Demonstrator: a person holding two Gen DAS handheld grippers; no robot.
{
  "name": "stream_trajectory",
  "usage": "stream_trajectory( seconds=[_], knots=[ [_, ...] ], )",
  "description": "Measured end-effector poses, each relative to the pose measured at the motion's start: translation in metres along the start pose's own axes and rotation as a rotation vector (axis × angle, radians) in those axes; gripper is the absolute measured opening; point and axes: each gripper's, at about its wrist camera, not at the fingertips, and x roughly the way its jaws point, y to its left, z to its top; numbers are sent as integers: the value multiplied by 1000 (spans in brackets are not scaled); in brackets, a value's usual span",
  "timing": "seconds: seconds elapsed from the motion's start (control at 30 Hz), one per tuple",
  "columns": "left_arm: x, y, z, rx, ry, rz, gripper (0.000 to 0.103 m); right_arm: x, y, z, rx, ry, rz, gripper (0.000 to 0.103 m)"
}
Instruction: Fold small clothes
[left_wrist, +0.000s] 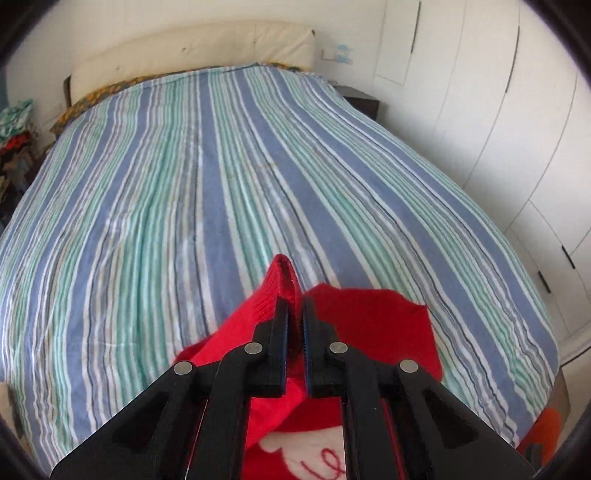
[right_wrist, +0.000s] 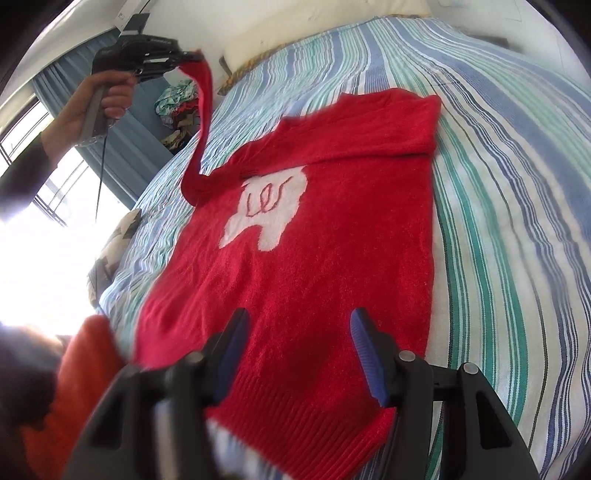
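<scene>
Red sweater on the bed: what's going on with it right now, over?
Left tongs shut on sleeve, lifted. Right tongs open above hem. Red sweater flat on striped bedspread. Nothing blocking.

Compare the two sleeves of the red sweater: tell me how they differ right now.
The left sleeve is lifted off the bed, its cuff pinched in the shut left gripper; the right sleeve lies folded flat across the sweater's chest. The left sleeve hangs stretched and narrow; the right sleeve looks broad and slack. Both are the same red knit.
</scene>
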Motion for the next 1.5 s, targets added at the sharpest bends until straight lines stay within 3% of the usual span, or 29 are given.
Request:
stream_trajectory(
  seconds=[0.03,0.07,0.1,0.13,0.23,0.47,0.6,0.67,0.73,0.83,0.87,0.9,0.93,1.0,1.07,1.27,1.33,1.4,1.47,1.5],
  knots=[
    [15,-16,-4,13,23,-25,13,0,-2,0,4,1,1,57],
    [30,-29,-11,16,59,-45,25,0,-3,0,8,4,2,57],
    [43,-37,-19,14,100,-50,46,1,-4,-1,12,6,3,57],
    [50,-43,-26,15,121,-49,54,1,-5,-1,17,9,3,57],
    [48,-26,-54,19,115,-49,56,-1,-8,-2,31,7,9,57],
    [-11,92,-132,-136,43,118,59,2,-20,2,78,16,31,57],
    [-17,87,-186,20,118,85,70,6,-22,3,91,25,40,57],
    [0,68,-208,127,162,131,78,8,-21,3,88,29,37,57],
    [22,57,-222,185,188,230,78,9,-21,3,84,32,29,57],
    [45,70,-221,86,150,342,76,10,-20,2,76,31,14,57],
    [46,78,-219,29,117,355,60,10,-19,1,71,29,7,57],
    [47,86,-220,-25,97,353,21,9,-18,1,65,26,-1,57],
    [46,94,-224,-77,93,323,10,8,-17,0,59,24,-10,57],
    [37,93,-236,-78,57,347,6,7,-17,-2,50,23,-21,57],
    [32,92,-248,-57,51,363,5,6,-17,-2,45,20,-24,57],
    [28,105,-255,-119,96,302,7,12,-18,0,46,35,-11,57],
    [22,107,-256,-131,116,279,17,12,-16,0,34,35,-10,57],
    [10,114,-257,-170,123,232,47,11,-15,1,24,32,-11,57],
    [-7,126,-254,-224,82,184,56,10,-16,1,25,26,-12,57],
    [-14,132,-250,-255,58,159,56,10,-17,1,30,24,-10,57]
  ],
)
